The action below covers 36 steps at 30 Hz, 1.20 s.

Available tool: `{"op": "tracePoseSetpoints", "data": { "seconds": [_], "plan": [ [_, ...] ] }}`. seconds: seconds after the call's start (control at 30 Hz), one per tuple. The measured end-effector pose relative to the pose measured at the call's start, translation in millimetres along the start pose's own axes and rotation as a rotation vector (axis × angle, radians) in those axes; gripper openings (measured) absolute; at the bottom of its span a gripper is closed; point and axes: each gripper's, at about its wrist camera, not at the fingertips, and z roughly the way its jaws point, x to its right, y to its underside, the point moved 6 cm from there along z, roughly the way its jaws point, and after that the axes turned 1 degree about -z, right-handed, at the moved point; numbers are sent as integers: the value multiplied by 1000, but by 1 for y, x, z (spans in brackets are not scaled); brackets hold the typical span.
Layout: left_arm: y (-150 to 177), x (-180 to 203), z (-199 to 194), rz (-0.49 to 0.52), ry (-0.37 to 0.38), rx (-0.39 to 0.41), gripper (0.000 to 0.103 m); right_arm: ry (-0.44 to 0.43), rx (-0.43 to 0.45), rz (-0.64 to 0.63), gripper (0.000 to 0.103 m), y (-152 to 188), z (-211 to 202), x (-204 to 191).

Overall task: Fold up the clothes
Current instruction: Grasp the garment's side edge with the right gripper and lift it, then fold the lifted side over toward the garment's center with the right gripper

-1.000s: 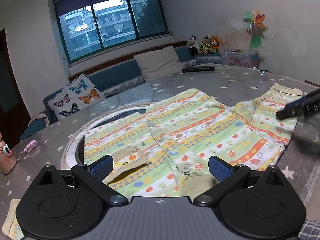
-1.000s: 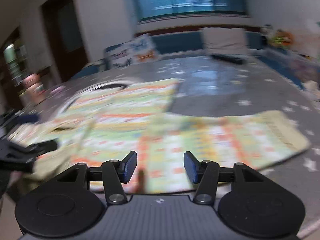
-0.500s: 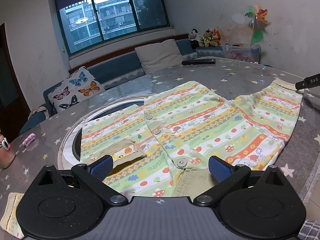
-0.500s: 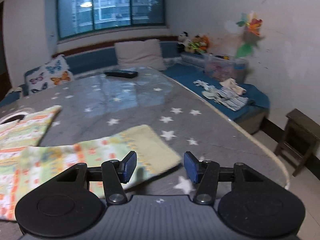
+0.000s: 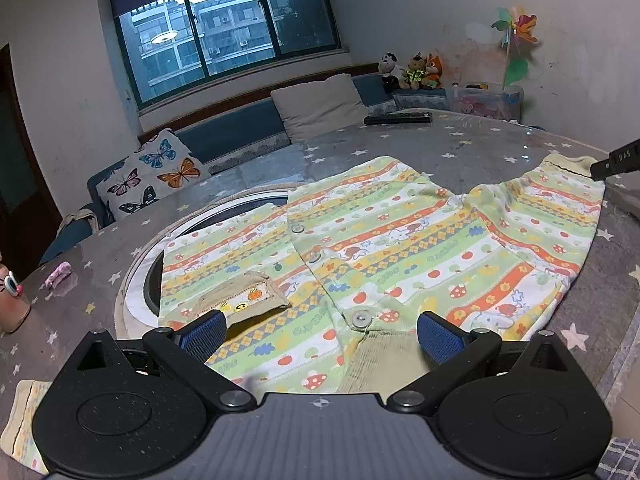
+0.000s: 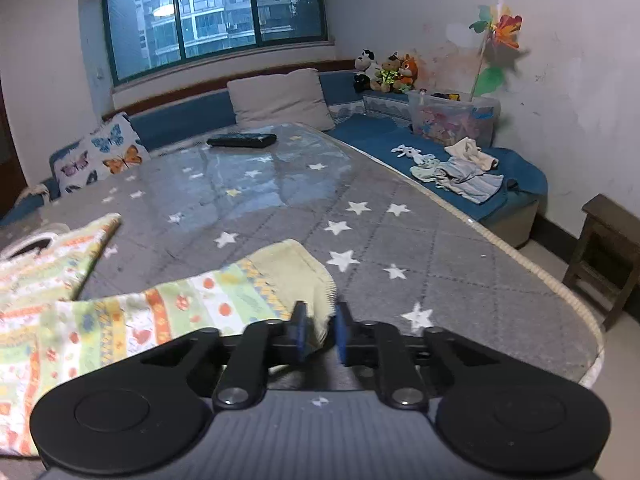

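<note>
Lying spread flat across the star-printed table (image 5: 400, 152), buttoned front facing up: the striped baby shirt (image 5: 380, 256), with one sleeve stretching out toward the table's right side and the collar end sitting nearest the left wrist camera. Hovering over that collar end, jaws spread wide and touching no cloth: the left gripper (image 5: 320, 328). Clamping the sleeve cuff (image 6: 296, 276) between nearly closed blue pads (image 6: 299, 332), at the sleeve's outer end: the right gripper (image 6: 319, 334), showing in the left view only as a dark tip at the frame's right border. Running beyond the cuff toward the table's beaded right edge (image 6: 552, 276): bare tabletop. Stretching behind the shirt toward the far remote control (image 6: 242, 141): more bare surface. Partly covering a round white-rimmed ring (image 5: 136, 280) at the shirt's left side, with the ring's inside too dark for reading. Getting cut off by the left gripper's body: the shirt's nearest hem. Peeking out at the lower left corner of the left view: a second pale sleeve end (image 5: 22, 424), mostly hidden behind the gripper's housing. Blurring slightly in the right view: the shirt's body at the left border.
</note>
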Motion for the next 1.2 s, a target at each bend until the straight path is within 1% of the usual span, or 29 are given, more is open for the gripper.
{"op": "tracePoseSetpoints", "data": {
  "seconds": [0.13,0.3,0.4,0.5,0.77,1.2],
  "plan": [
    [2,-2,1,-9,-3,-6,103,-53,25,13,8,-8,-13,-11],
    [5,-3,2,-19,-2,-8,103,-150,60,6,7,-23,-35,-34],
    [7,-5,2,-26,-2,-8,103,-226,73,-16,7,-31,-48,-57],
    [10,-8,2,-36,-11,-13,103,-312,80,-52,7,-36,-60,-86],
    [16,-16,3,-62,-24,-16,103,-510,52,-125,7,-46,-77,-161],
    [22,-23,5,-92,-13,-17,103,-741,37,-248,7,-47,-100,-275]
  ]
}}
